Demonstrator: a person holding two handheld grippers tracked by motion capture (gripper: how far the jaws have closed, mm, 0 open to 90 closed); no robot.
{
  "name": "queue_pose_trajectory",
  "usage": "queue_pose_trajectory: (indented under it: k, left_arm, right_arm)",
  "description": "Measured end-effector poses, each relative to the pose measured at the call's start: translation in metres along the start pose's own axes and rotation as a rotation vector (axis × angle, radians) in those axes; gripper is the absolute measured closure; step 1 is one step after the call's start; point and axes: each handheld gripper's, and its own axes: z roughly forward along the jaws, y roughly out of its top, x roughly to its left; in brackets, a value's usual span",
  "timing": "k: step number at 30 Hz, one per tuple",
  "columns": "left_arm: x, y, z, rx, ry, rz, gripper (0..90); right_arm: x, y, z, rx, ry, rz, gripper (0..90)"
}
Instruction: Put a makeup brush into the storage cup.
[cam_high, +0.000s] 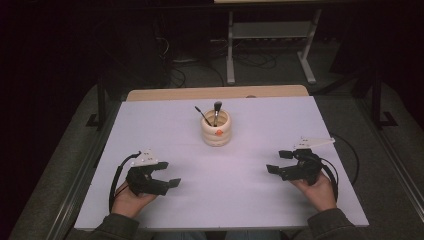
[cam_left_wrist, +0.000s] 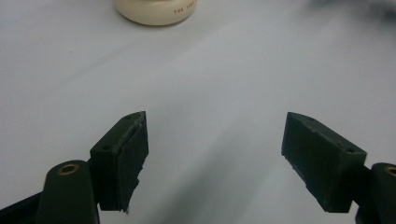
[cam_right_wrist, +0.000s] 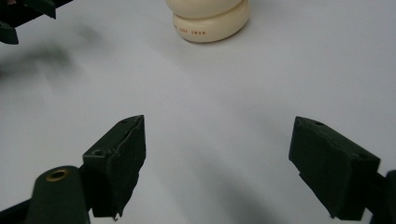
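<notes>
Left hand-held gripper (cam_high: 171, 173): near left, jaws apart, empty.
Right hand-held gripper (cam_high: 274, 162): near right, jaws apart, empty.
Cup (cam_high: 216, 129): far centre of surface (cam_high: 150, 130), holding two brushes (cam_high: 216, 112).

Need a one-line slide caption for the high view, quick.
Both hand-held black grippers, left and right, rest open on the white table, flanking a cream ribbed ceramic cup holding two dark makeup brushes.

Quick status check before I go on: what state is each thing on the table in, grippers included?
Cream holder: upright, mid-table, untouched.
Makeup brush: standing in the holder, bristles up.
Thin wand: leaning in the holder.
Left gripper: open, nothing between its jaws.
Right gripper: open, nothing between its jaws.
</notes>
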Motion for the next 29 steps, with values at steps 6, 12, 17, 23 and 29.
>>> queue_pose_trajectory:
  k: [6,12,17,23,29]
  left_arm:
    - [-0.001,-0.005,-0.002,-0.008,0.004,0.0,22.6]
    - [-0.003,-0.011,-0.005,-0.01,0.002,-0.004,22.7]
    - [-0.004,-0.015,-0.006,-0.014,0.003,-0.012,22.5]
    - [-0.005,-0.017,-0.013,-0.027,0.011,-0.021,22.4]
    - [-0.003,-0.02,-0.013,-0.024,0.008,-0.027,22.4]
  right_arm:
    - [0.002,-0.006,0.0,0.004,-0.007,0.006,15.6]
    - [0.003,-0.013,-0.003,0.002,-0.011,0.013,14.4]
    - [0.004,-0.019,-0.005,-0.003,-0.011,0.012,14.3]
    - [0.007,-0.023,-0.01,-0.009,-0.009,0.007,14.3]
    - [0.009,-0.024,-0.016,-0.017,-0.011,0.004,14.3]
